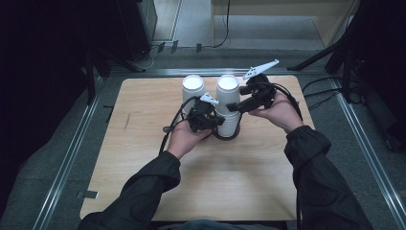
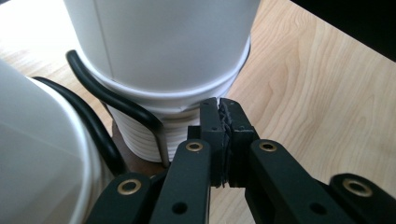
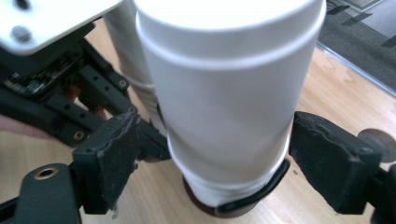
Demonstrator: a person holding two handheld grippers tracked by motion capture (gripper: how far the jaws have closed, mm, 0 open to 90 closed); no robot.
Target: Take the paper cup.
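Cup stack point(image 1: 229, 108) stood near centre of wooden table point(image 1: 201, 182), in dark holder ring point(image 1: 225, 136). 2nd white stack point(image 1: 193, 91) just beside, to its left. Right gripper point(image 3: 205, 158) spread wide, jaws either side of top cup point(image 3: 224, 93), small gaps at both pads. Left gripper point(image 2: 219, 135) pinched fully closed, nothing between pads, low against ribbed stack rims point(image 2: 140, 135). Black wire loop point(image 2: 107, 100) curved round stack base.

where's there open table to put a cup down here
Bare wood on the table left of the left gripper, right of the right gripper, and near the sleeves. Crowded at the back centre: two cup stacks and a cable.
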